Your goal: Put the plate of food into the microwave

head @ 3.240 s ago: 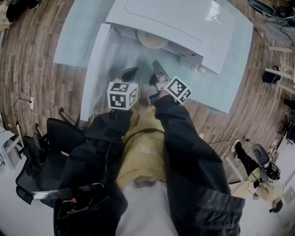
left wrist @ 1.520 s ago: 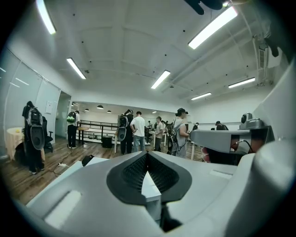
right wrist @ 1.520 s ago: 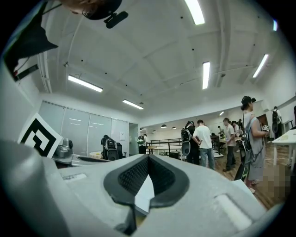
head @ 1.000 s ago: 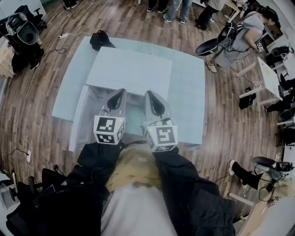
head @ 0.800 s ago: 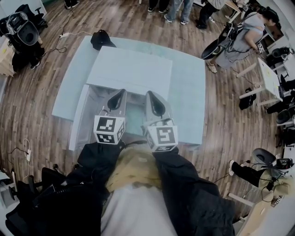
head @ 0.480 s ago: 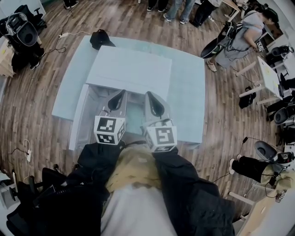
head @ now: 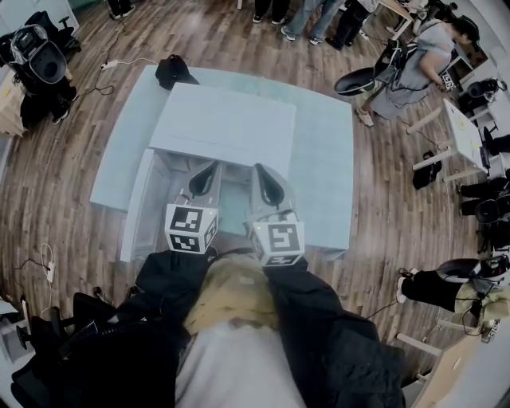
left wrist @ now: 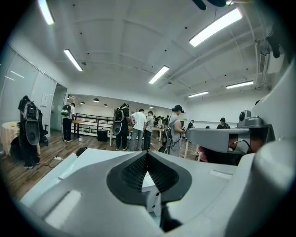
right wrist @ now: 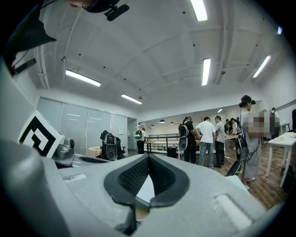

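Before the open microwave (head: 223, 119), the left gripper (head: 209, 169) and right gripper (head: 263, 174) are hovering clenched on nothing, probably because the unseen plate of food is already sitting inside.

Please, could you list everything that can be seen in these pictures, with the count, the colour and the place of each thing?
floor: one, brown wood, all around
table: one, pale blue-green, middle of the floor
microwave: one, white, on the table, door open at the left
black item: one, table's far left corner, kind unclear
people: several, mixed clothes, beyond the table
chair: one, black, far left on the floor
left gripper: one, grey, before the microwave, jaws together, empty
right gripper: one, grey, beside it, jaws together, empty
marker cubes: two, black-and-white, one per gripper
sleeves: two, black, bottom
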The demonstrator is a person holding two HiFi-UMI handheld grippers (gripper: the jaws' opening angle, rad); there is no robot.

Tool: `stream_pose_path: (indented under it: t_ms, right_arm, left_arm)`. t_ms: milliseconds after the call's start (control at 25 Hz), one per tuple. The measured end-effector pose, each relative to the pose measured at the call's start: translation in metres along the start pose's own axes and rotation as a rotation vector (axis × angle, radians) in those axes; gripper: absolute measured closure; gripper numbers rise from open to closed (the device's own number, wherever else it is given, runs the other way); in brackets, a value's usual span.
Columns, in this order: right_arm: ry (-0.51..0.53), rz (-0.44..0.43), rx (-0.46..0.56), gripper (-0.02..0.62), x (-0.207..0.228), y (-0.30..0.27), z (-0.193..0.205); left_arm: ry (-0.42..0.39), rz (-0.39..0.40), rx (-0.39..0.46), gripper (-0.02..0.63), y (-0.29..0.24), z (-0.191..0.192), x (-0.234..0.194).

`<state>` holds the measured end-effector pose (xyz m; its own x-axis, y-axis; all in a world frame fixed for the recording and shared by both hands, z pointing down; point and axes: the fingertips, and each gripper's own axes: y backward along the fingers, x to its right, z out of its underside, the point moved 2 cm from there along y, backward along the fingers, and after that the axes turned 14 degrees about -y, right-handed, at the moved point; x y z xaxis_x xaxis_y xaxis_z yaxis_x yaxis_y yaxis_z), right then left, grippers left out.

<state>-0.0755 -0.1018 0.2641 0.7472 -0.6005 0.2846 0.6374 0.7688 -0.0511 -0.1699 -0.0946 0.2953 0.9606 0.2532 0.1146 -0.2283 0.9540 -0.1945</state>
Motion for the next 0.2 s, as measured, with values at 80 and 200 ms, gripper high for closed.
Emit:
stream_pose_path:
  t_ms: [80, 200]
  right_arm:
    - [0.001, 0.003, -0.001, 0.604, -0.0003, -0.0002, -0.0006]
    - [-0.001, 0.004, -0.006, 0.604, -0.0015, -0.0015, -0.001]
  left_arm:
    - [0.0, 0.002, -0.001, 0.609, 0.0004, -0.0006, -0.0005]
    - [0.001, 0.003, -0.002, 0.609, 0.0013, -0.0016, -0.0023]
